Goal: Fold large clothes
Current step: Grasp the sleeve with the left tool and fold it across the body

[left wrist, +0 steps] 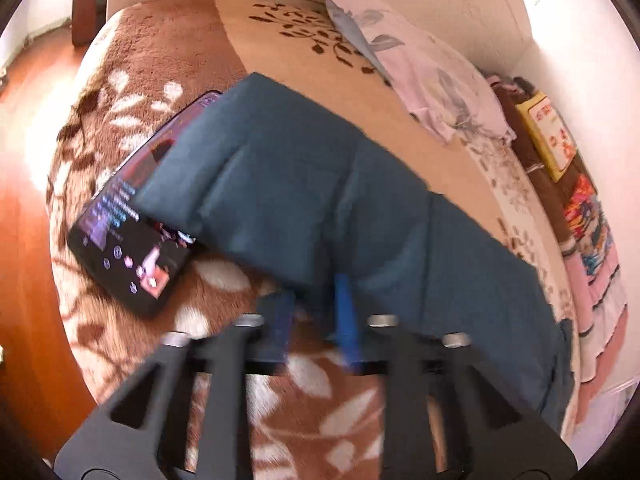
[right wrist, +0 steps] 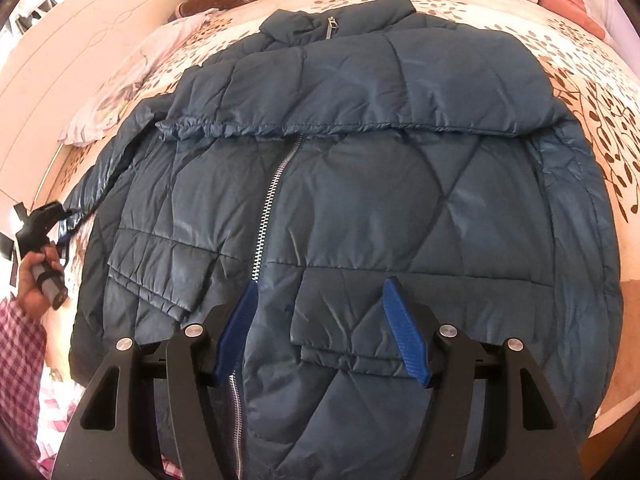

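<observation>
The jacket (right wrist: 360, 184) is dark teal blue, quilted in diamonds, with a silver zip (right wrist: 272, 196). The blanket (left wrist: 132, 128) at nine o'clock is rust brown with white leaves; toward twelve it turns beige with dark brown sprigs. The pillow (left wrist: 424, 68) is pale lilac with grey flowers. The sleeve (right wrist: 20, 344) is pink-and-white checked.

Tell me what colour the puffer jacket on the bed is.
Dark teal-blue, quilted jacket; clearest in the right wrist view.
</observation>
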Motion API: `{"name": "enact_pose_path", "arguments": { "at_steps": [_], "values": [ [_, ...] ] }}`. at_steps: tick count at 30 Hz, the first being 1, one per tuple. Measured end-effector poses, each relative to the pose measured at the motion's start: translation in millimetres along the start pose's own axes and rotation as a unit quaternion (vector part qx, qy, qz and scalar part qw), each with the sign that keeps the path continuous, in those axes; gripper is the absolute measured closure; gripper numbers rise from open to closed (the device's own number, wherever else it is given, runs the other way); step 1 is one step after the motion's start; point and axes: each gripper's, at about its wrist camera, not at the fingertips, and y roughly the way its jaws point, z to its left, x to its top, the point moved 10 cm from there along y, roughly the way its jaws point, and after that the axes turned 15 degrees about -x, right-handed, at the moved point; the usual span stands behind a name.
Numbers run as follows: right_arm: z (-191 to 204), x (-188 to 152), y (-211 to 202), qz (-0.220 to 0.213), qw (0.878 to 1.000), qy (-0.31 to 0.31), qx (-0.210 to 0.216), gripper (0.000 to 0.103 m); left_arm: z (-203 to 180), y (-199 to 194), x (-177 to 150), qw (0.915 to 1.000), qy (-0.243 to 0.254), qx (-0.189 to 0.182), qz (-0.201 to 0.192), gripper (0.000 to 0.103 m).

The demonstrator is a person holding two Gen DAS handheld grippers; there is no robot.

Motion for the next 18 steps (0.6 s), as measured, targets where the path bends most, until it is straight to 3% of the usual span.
{"name": "enact_pose_path", "arguments": {
  "at_steps": [2, 6, 10, 13, 16, 18],
  "values": [
    [0, -1, 0, -0.001, 1.000, -0.002, 0.001, 0.038, -2, -5, 5, 1.0000, 0.002, -0.006, -0.008, 0.097],
    [-5, -1, -3, -0.004, 1.000, 0.004, 0.003, 0.038, -27, -30, 13, 0.9969, 0.065, -0.007, -0.044, 0.098],
    [-18, 1, -12, -0.016, 1.000, 0.023, 0.005, 0.038, -80, -69, 26, 0.9848, 0.144, -0.039, -0.088, 0.099],
    [-33, 4, -22, -0.033, 0.999, 0.039, 0.005, 0.038, -143, -105, 29, 0.9620, 0.235, -0.076, -0.117, 0.099],
    [-54, 6, -32, -0.048, 0.997, 0.064, 0.006, 0.038, -217, -145, 7, 0.9282, 0.322, -0.135, -0.128, 0.099],
    [-74, 5, -38, -0.058, 0.995, 0.087, 0.006, 0.038, -267, -168, -20, 0.9011, 0.373, -0.183, -0.124, 0.099]
  ]
}}
